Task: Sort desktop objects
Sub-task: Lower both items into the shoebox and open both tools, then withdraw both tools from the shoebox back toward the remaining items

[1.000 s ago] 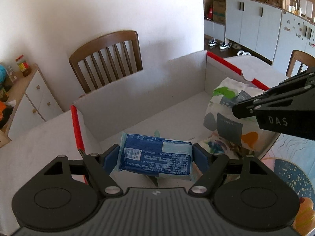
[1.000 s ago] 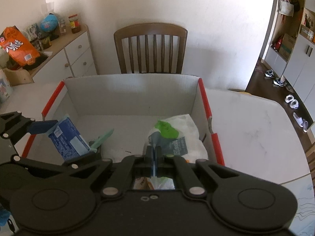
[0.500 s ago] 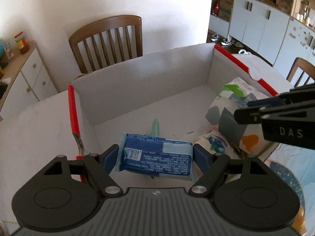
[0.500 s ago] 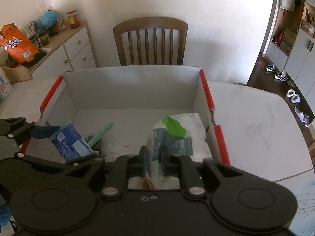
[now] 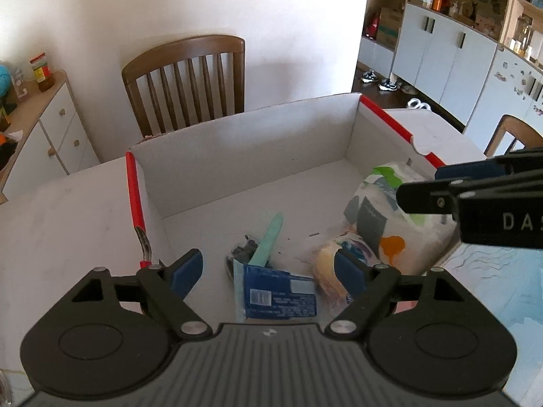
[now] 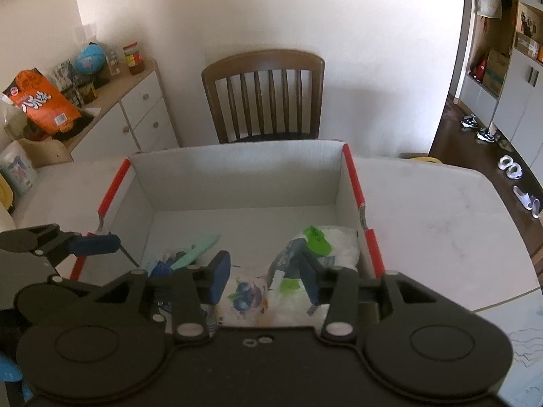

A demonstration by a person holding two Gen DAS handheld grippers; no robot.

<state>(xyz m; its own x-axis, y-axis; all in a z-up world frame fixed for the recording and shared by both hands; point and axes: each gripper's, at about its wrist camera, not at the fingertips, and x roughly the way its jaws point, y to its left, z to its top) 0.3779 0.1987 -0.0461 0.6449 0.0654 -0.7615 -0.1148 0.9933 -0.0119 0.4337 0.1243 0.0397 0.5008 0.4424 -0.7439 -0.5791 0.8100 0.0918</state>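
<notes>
- Two grippers hang over the white cardboard box [image 5: 244,156] with red-edged side walls, which stands on the pale surface [image 5: 68,210]; both have their fingers spread wide and neither holds anything.
- The left gripper [image 5: 268,271], at the lower centre of its view, has the blue packet [image 5: 278,296] lying on the box floor between and just below its fingers, apart from both pads, its long axis running left to right across the frame.
- A mint-green stick [image 5: 268,240] lies just beyond the packet, slanting toward the upper right, over a small dark bundle [image 5: 242,254].
- The right gripper [image 6: 264,276] has the white printed bag [image 6: 325,247] under and ahead of its fingers, against the box's right wall; whether the right finger touches it cannot be told.
- Both things appear sorted into the box, so the coming move is probably to lift clear and fetch more.
- Each gripper is nearer its own item.
</notes>
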